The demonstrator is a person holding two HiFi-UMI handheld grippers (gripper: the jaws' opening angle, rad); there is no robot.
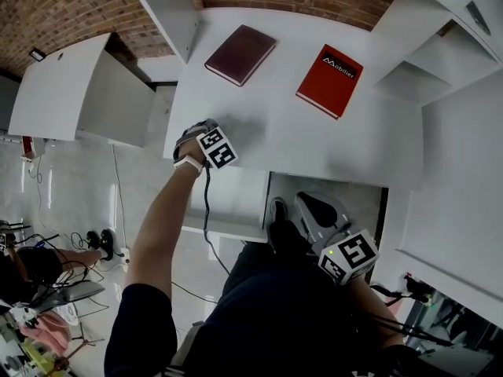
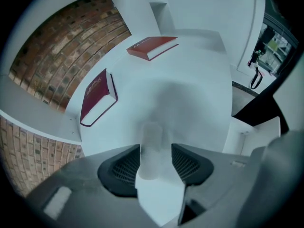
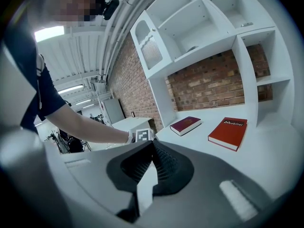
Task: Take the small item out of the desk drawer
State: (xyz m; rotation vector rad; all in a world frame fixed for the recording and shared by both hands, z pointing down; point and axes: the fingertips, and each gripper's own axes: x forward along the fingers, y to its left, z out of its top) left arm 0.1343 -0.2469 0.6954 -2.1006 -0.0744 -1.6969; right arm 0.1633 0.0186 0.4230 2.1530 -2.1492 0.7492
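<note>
Two left gripper (image 2: pixel 156 149) jaws stand wide about the small pale translucent block (image 2: pixel 152 136) at lower centre, so lifting straight clear seems safest; right gripper (image 3: pixel 153 146) is closed, empty.

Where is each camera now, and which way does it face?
Head view: on the head, steeply down at the desk; shows left arm, left gripper, right gripper.
Left gripper view: on that gripper, along the desk towards the brick wall; open jaws, pale item between.
Right gripper view: on that gripper, low before the desk, up at the shelves; shut jaws, left arm.
Shared: all three show the maroon book and red book.
</note>
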